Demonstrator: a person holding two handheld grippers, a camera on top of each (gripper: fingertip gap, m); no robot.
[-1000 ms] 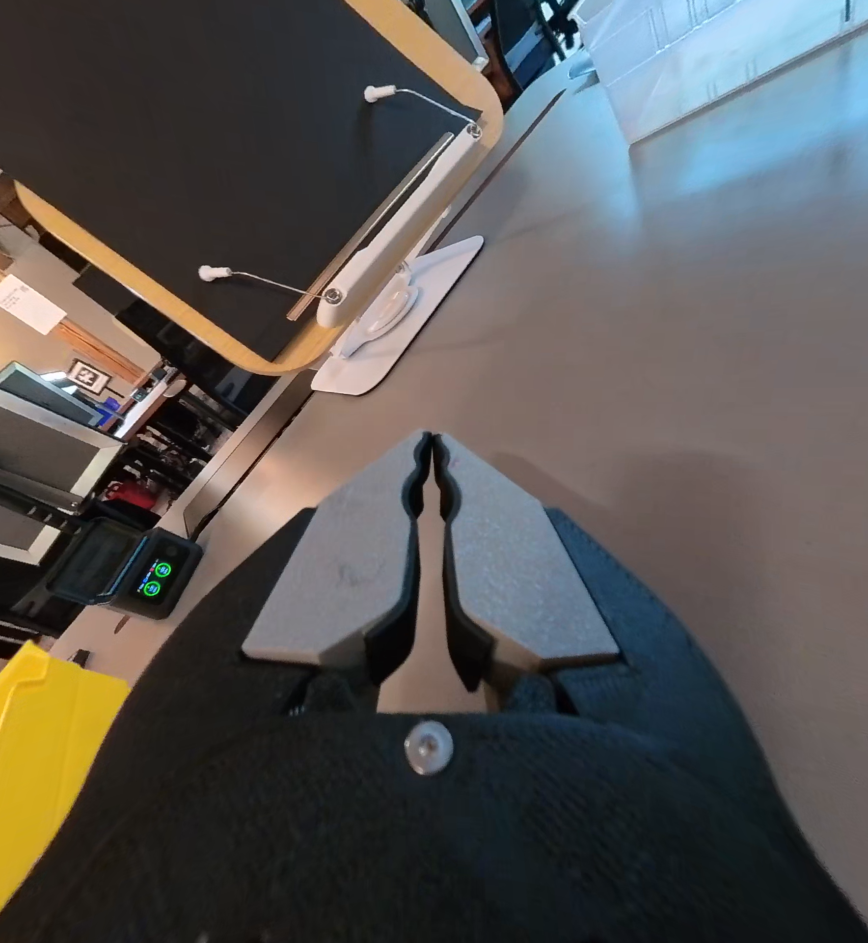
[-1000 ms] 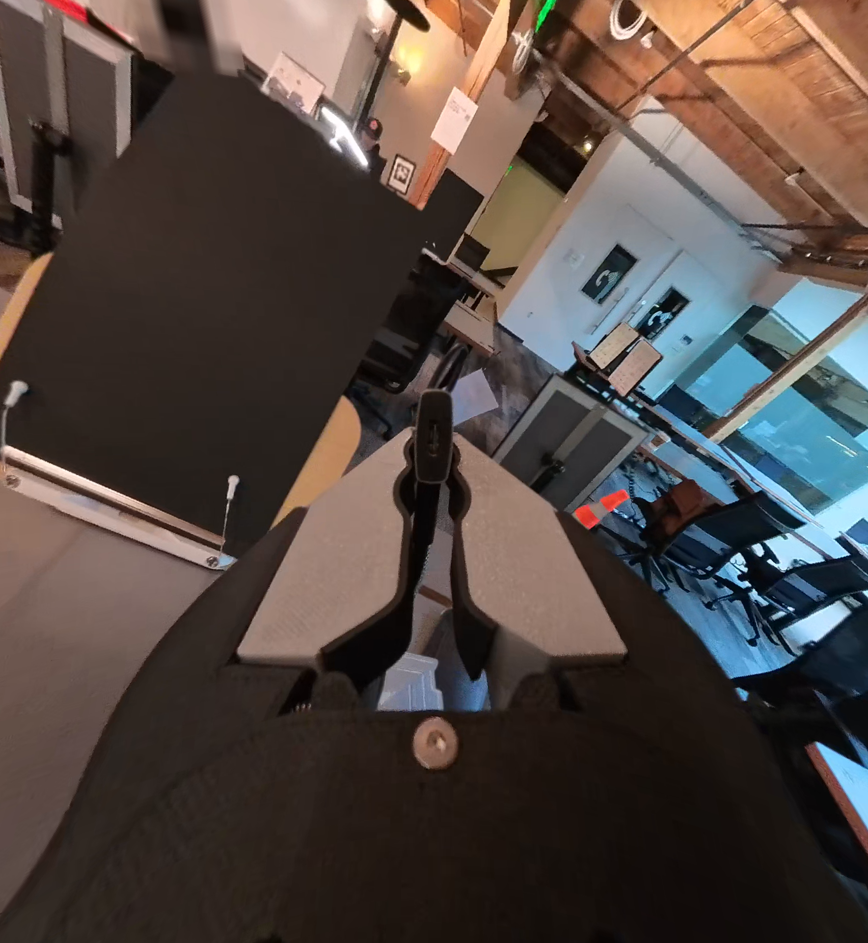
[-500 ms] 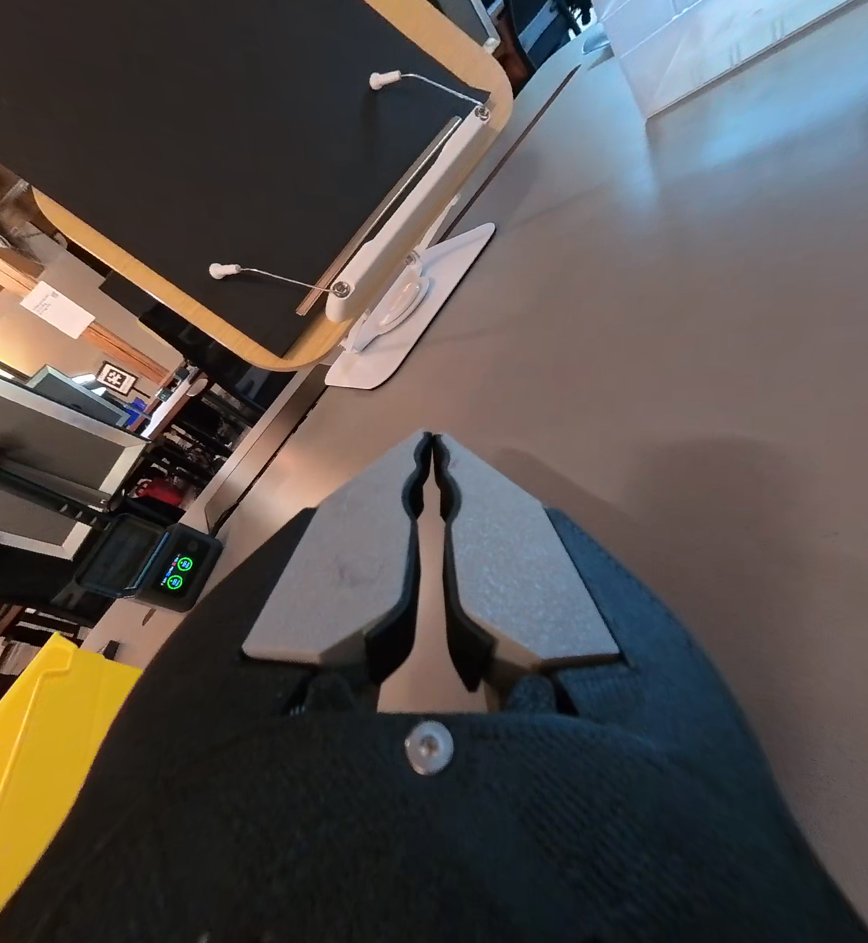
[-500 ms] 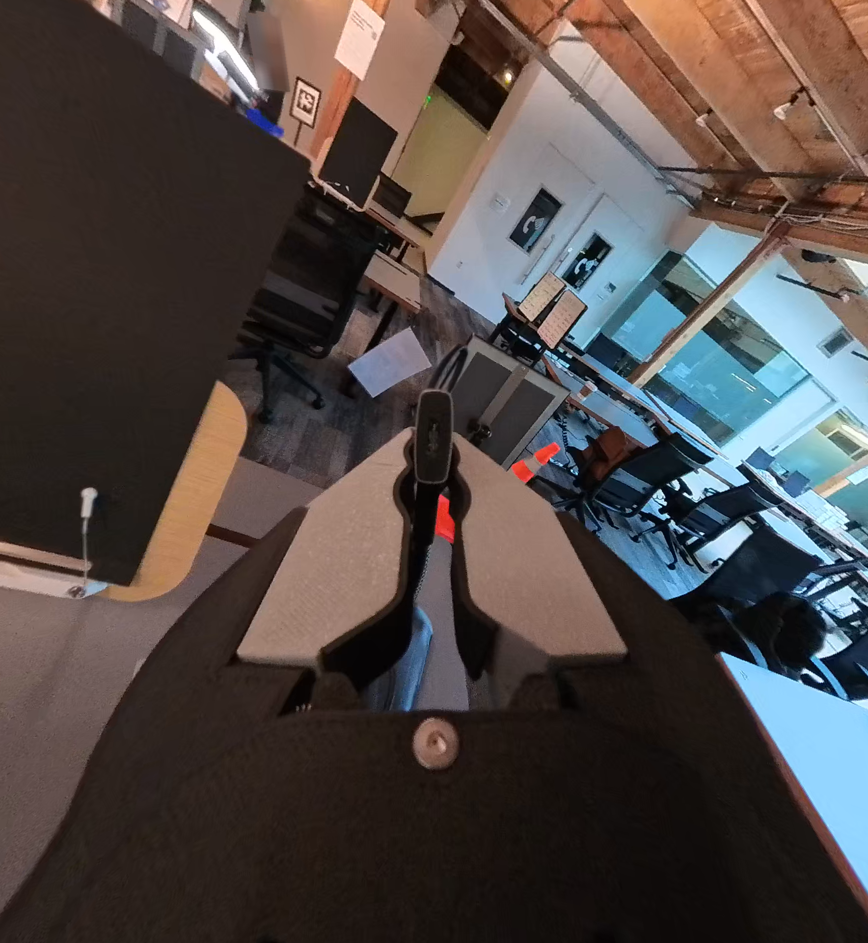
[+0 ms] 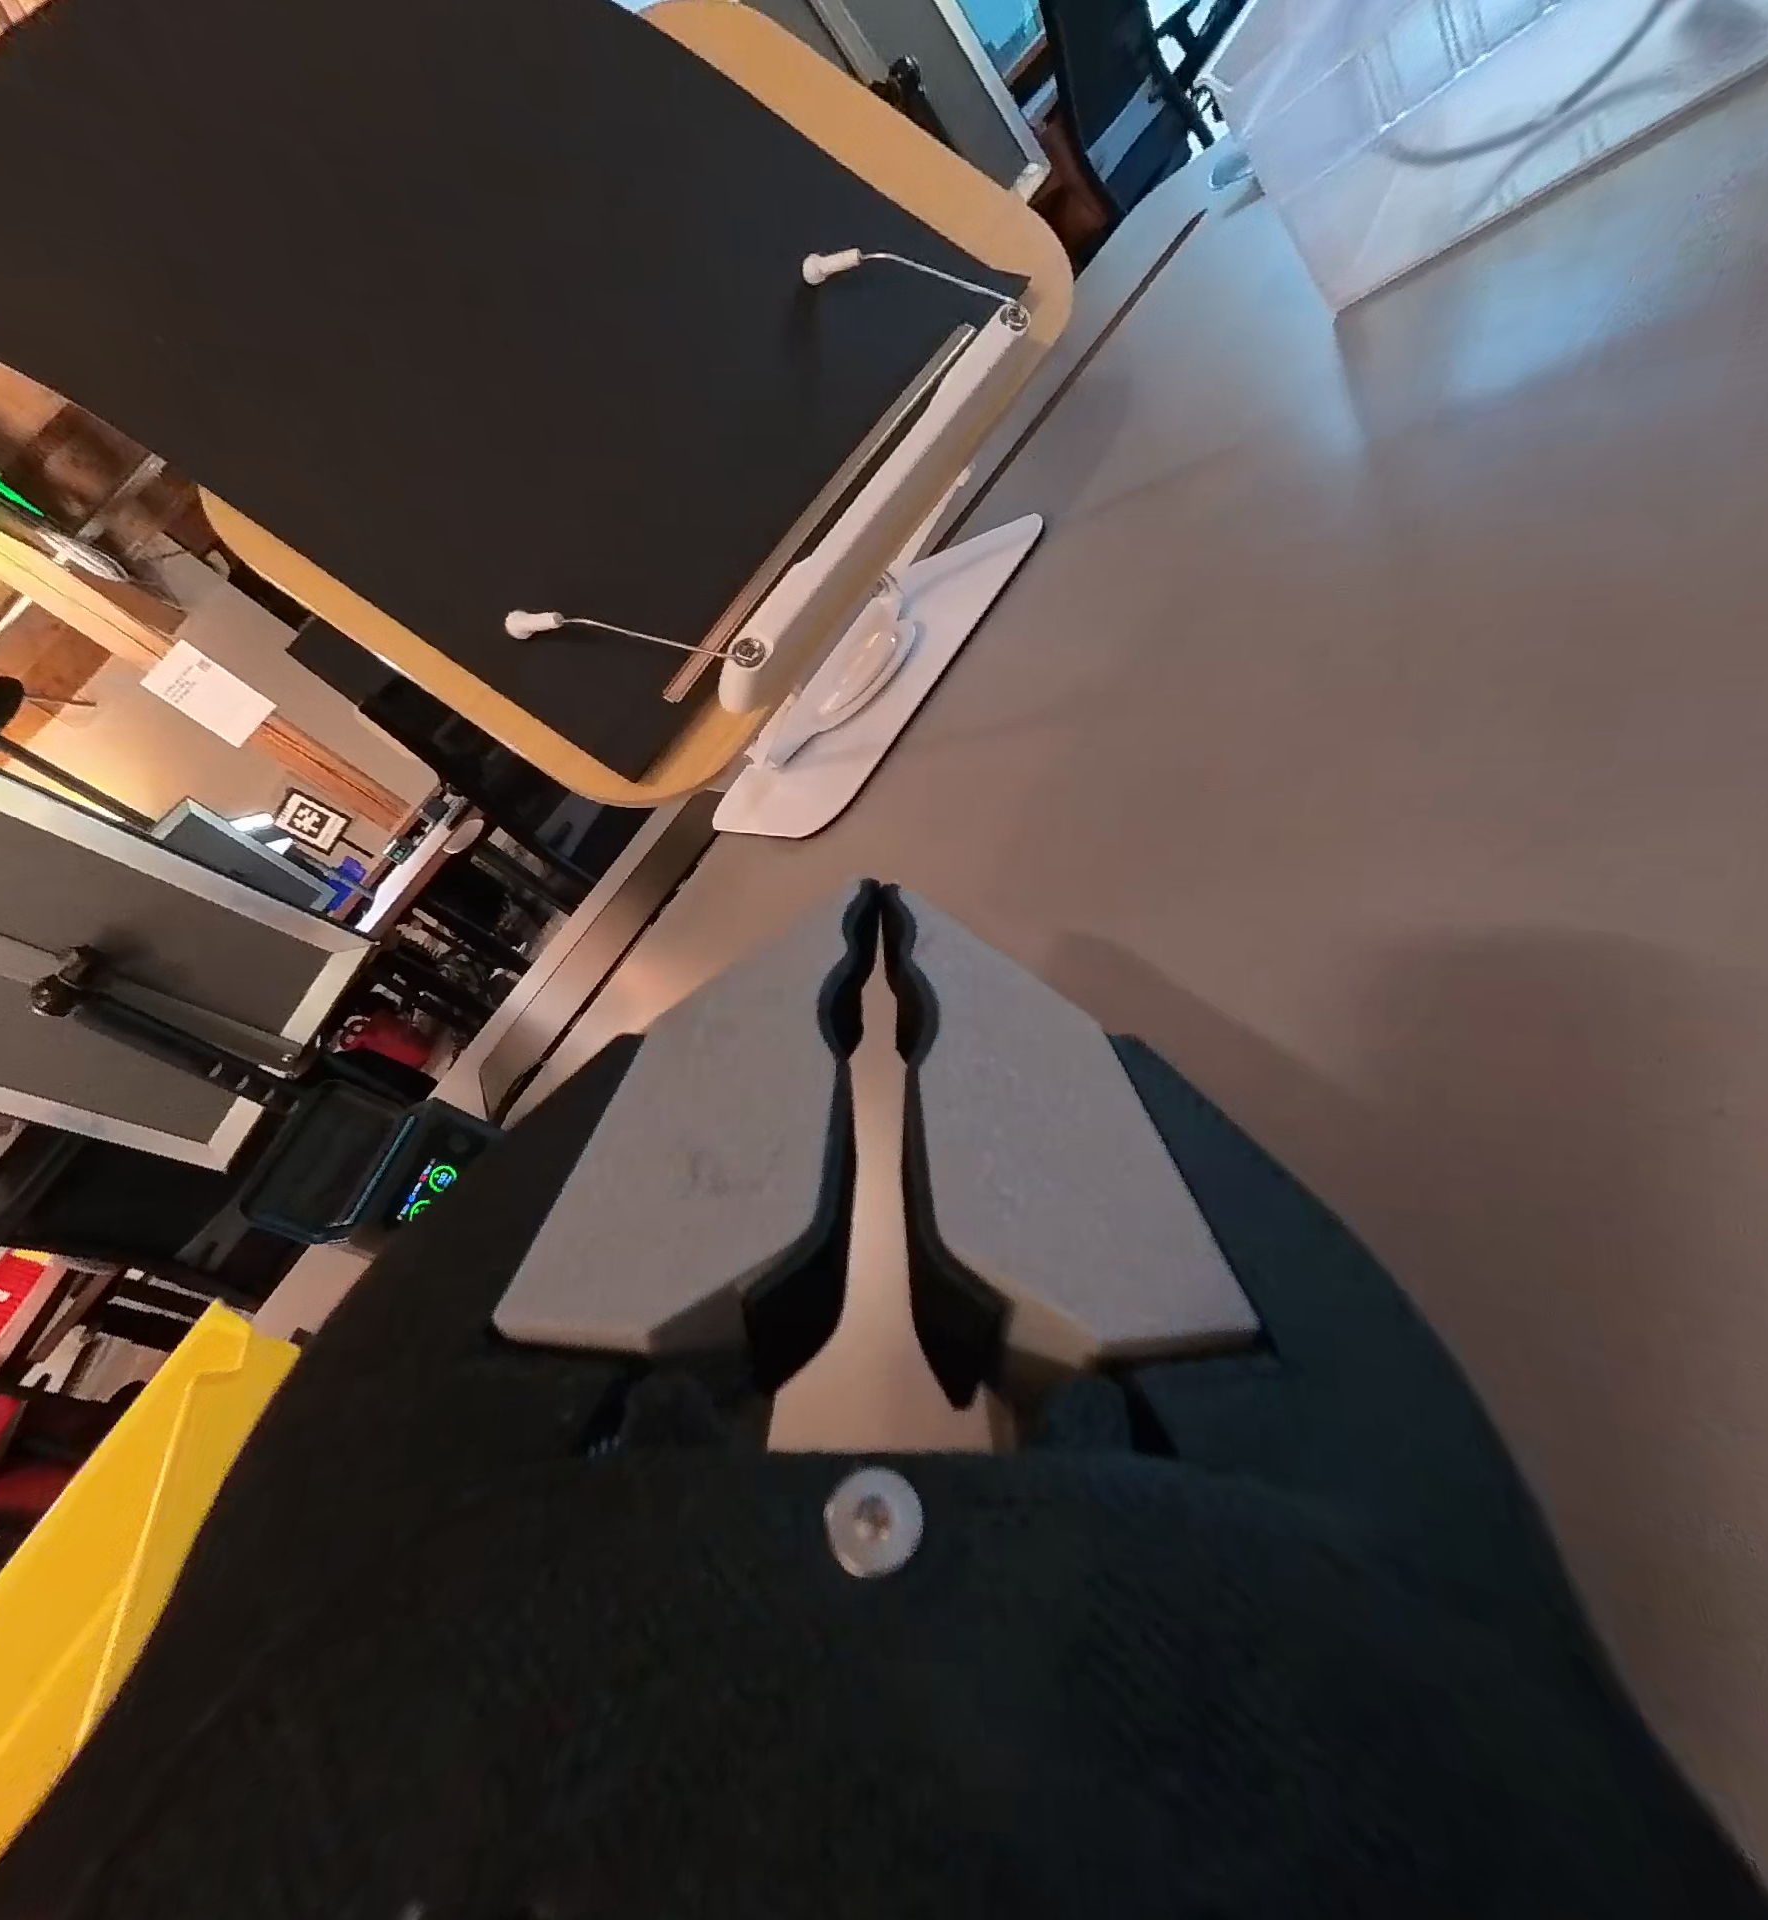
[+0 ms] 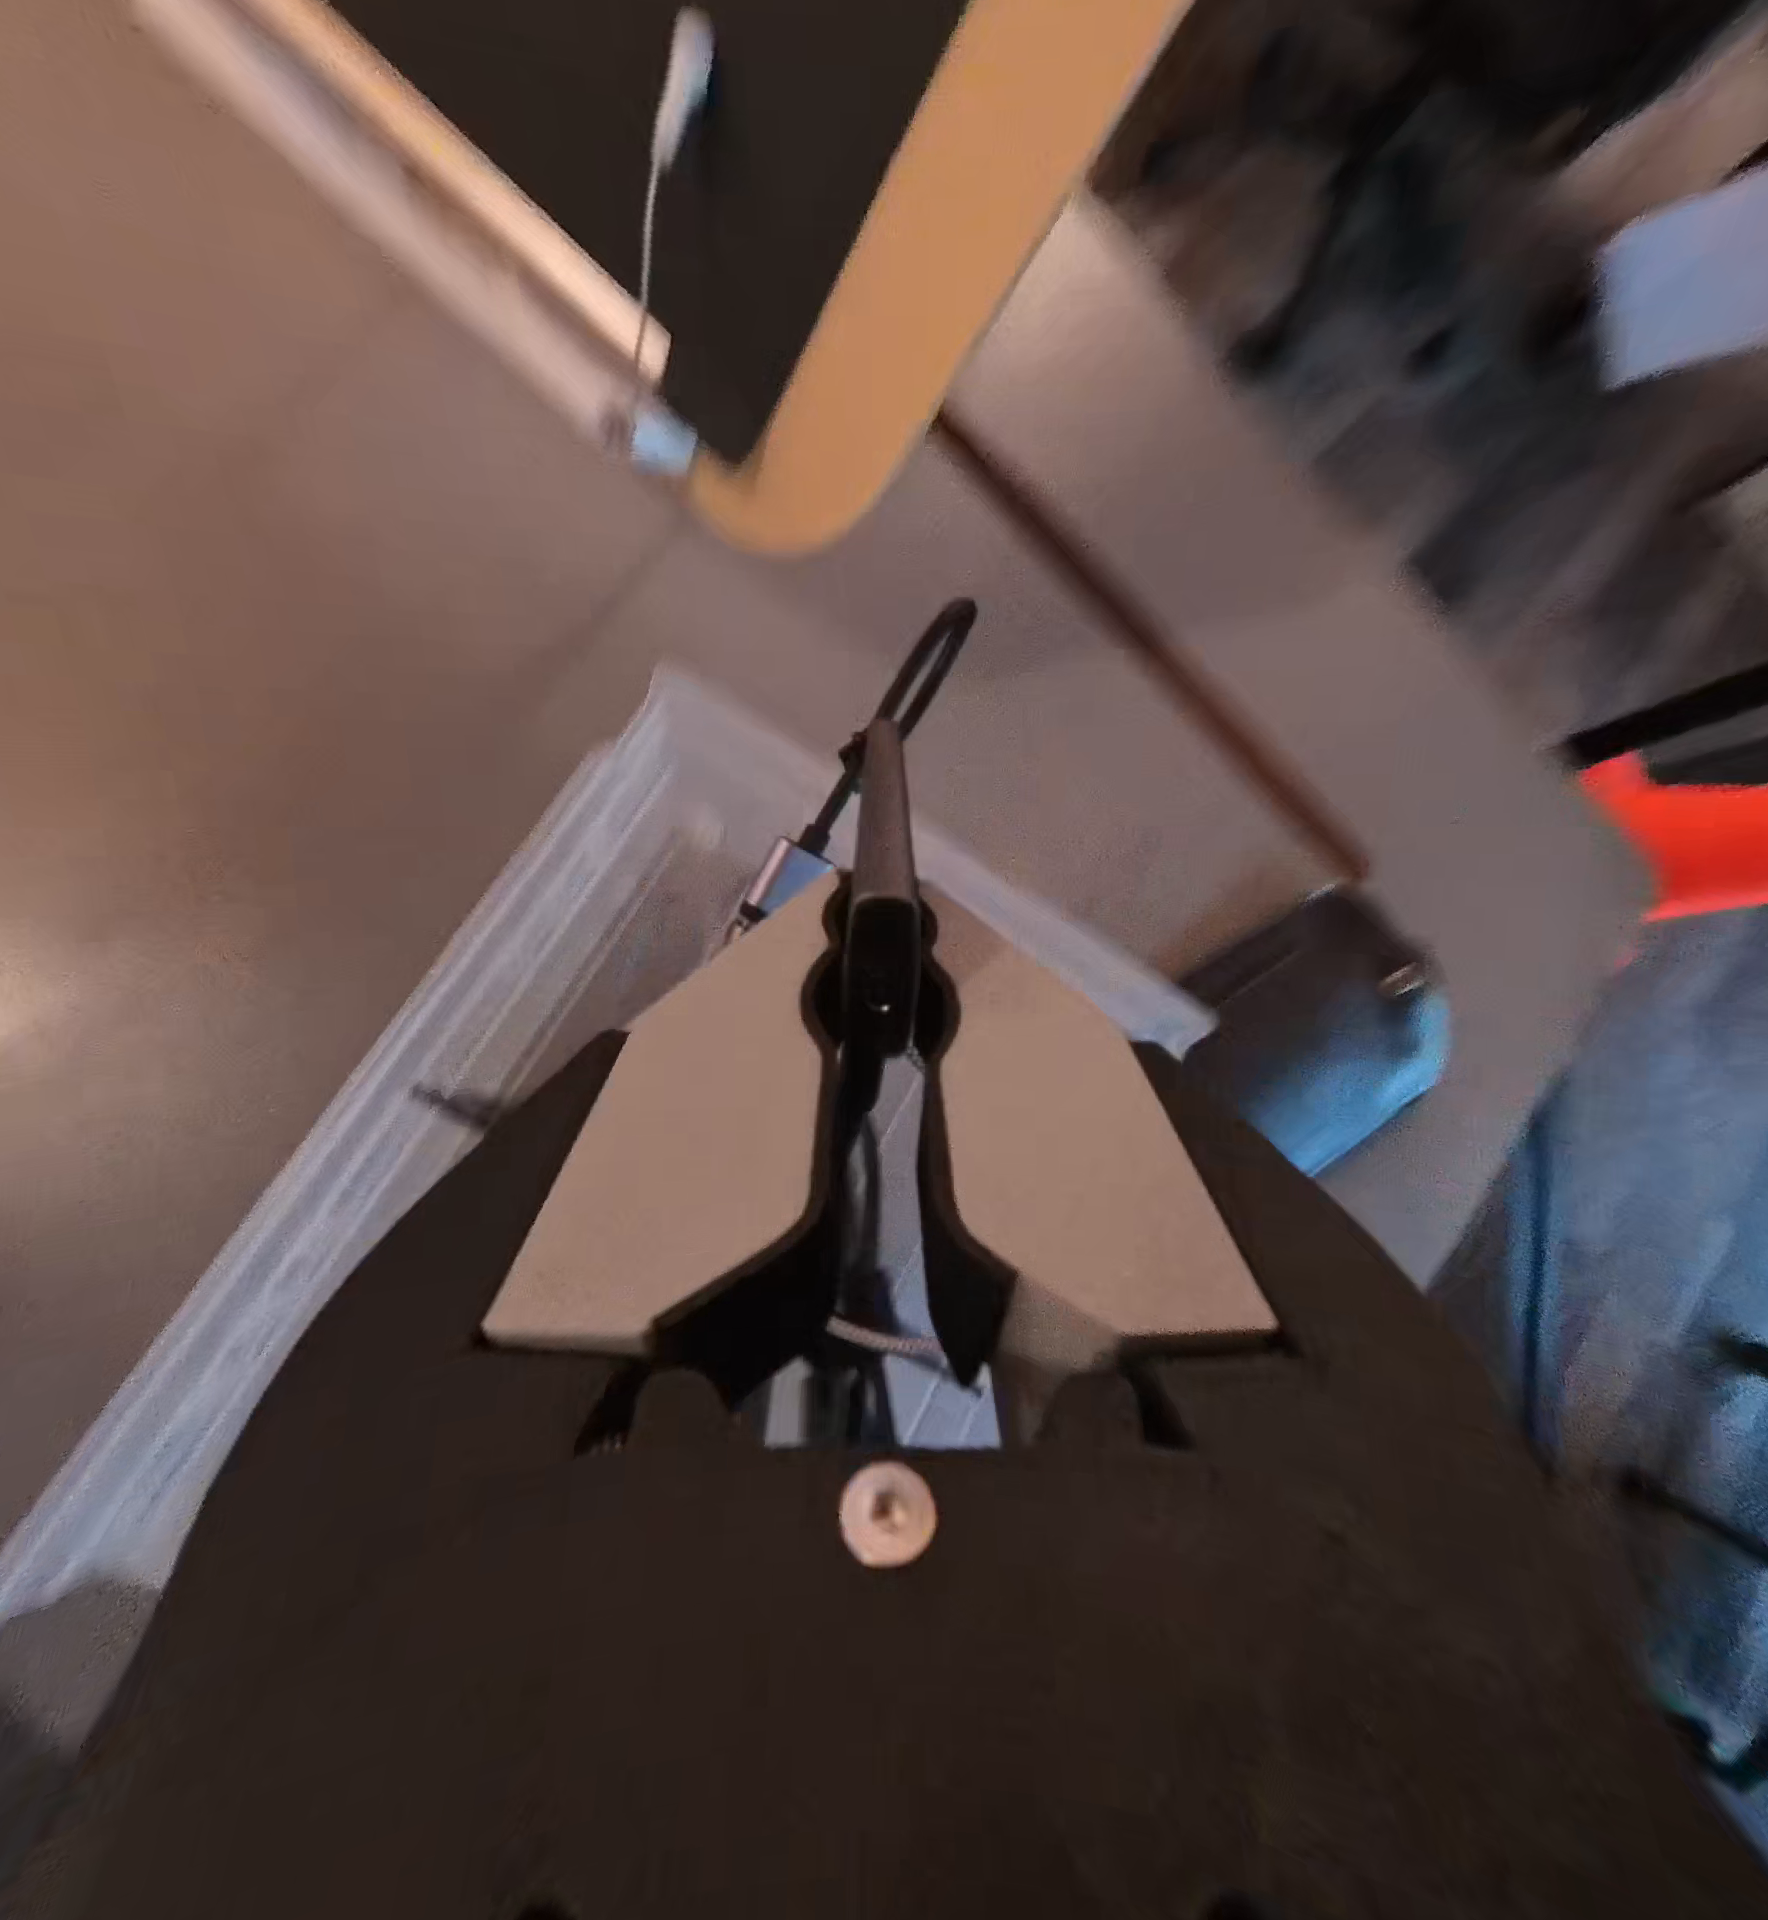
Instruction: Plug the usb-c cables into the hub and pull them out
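My right gripper (image 6: 881, 940) is shut on a slim dark grey hub (image 6: 881, 821), held edge-on and sticking out past the fingertips, with its thin black lead looping from the far end. A silver usb-c plug (image 6: 782, 871) on a dark cable lies just left of the hub, over a clear plastic tray (image 6: 506, 997); I cannot tell if it is plugged in. A braided cable (image 6: 885, 1348) runs under the fingers. The right wrist view is motion-blurred. My left gripper (image 5: 880, 902) is shut and empty, low over the grey table (image 5: 1431, 831).
A black board with a tan rim (image 5: 464, 343) stands on a white stand (image 5: 859, 717) at the table's back edge. A yellow bin (image 5: 80, 1621) and a small device with green lights (image 5: 381, 1174) sit at the left. Blue cloth (image 6: 1638, 1195) is at the right. The left gripper's tips are roughly 45 cm from the right gripper's.
The right gripper, still holding the hub, has swung down from facing the room to face the tray and table. The left gripper has shifted slightly and stays shut.
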